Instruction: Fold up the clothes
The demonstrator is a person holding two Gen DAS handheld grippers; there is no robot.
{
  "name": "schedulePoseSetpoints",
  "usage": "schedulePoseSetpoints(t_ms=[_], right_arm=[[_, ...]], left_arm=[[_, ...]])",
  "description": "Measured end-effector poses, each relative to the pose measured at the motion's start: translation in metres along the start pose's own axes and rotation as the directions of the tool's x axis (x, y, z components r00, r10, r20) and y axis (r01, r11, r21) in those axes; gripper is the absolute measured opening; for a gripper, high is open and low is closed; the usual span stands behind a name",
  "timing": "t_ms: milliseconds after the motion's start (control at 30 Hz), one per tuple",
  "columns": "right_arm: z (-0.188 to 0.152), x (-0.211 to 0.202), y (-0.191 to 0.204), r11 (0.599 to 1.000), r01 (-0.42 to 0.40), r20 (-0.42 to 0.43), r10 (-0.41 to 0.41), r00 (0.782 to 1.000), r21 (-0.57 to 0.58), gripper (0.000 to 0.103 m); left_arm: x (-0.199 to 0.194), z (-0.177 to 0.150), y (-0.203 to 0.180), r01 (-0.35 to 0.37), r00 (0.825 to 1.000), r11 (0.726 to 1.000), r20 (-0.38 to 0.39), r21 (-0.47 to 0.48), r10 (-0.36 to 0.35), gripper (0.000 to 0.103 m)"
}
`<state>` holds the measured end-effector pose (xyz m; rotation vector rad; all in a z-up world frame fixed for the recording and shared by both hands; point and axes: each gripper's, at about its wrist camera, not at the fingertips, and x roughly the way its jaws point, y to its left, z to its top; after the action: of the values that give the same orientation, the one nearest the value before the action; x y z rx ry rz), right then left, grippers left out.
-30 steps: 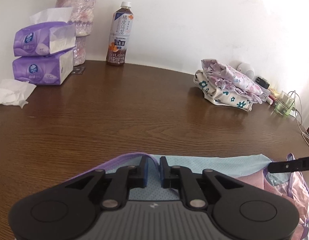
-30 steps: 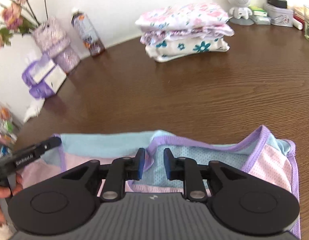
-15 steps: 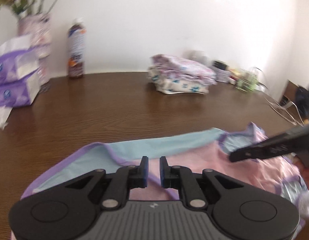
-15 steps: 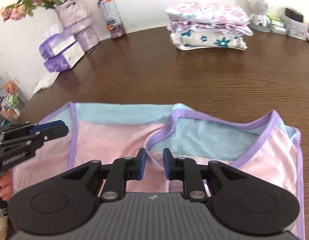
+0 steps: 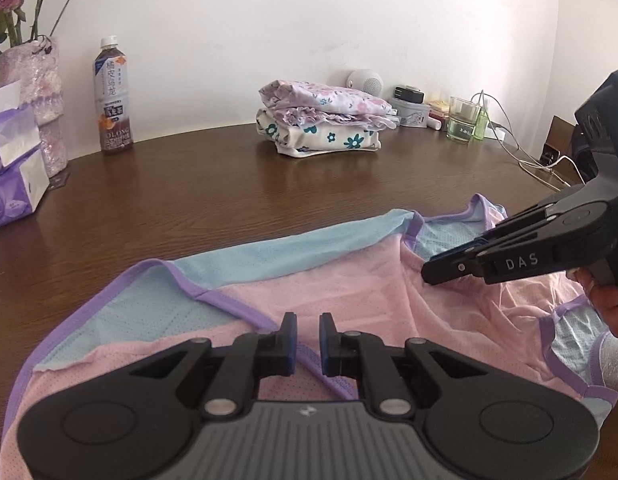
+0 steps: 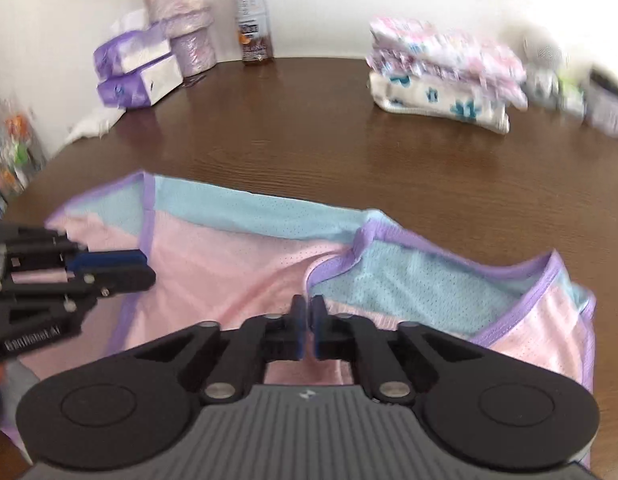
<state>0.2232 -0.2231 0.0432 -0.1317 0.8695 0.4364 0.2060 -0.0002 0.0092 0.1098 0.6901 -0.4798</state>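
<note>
Left wrist view: pink and blue garment (image 5: pixel 329 280) lay spread flat on the brown surface (image 5: pixel 269 192), purple trim all round.
Left gripper (image 5: pixel 307 344): jaws a little apart, hanging over the pink part, gripping nothing.
Right gripper (image 6: pixel 308 330): jaws nearly together with a thin gap; can't tell if it pinched any cloth.
Folded stack (image 5: pixel 323 122): sat well apart at the far side.
Bottle (image 5: pixel 112 98): upright near the wall.

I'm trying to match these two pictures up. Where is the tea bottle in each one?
Left wrist view: the tea bottle stands far left, near the wall, right of the flower vase.
Right wrist view: the bottle is at top centre, blurred, again right of the vase.
Shared landmark: the stack of folded floral clothes, right of the bottle in both.
</note>
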Motion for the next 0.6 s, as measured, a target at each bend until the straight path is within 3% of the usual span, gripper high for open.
schedulePoseSetpoints(t_ms=[167,267,367,433,600], right_arm=[[-0.005,-0.006,0.020,0.968,0.188,0.057,-0.181,0.982,-0.169,0.003],[-0.002,-0.008,0.011,0.986,0.123,0.030,-0.120,0.992,-0.114,0.009],[0.005,-0.014,-0.015,0.998,0.037,0.050,-0.039,0.998,0.044,0.015],[0.009,-0.014,-0.034,0.985,-0.032,0.060,0.022,0.998,0.170,0.015],[0.016,0.007,-0.056,0.952,-0.068,0.053,0.055,0.997,0.297,0.015]], left_arm=[[0.003,-0.002,-0.007,-0.017,1.000,0.998,-0.004,0.061,0.018,0.009],[0.002,-0.002,-0.006,-0.017,1.000,0.998,-0.004,0.065,0.017,0.009],[0.002,-0.003,-0.007,-0.019,1.000,0.997,-0.003,0.068,0.019,0.009],[0.002,-0.003,-0.008,-0.022,1.000,0.997,-0.002,0.074,0.023,0.009],[0.002,-0.003,-0.008,-0.023,1.000,0.997,-0.002,0.073,0.024,0.009]])
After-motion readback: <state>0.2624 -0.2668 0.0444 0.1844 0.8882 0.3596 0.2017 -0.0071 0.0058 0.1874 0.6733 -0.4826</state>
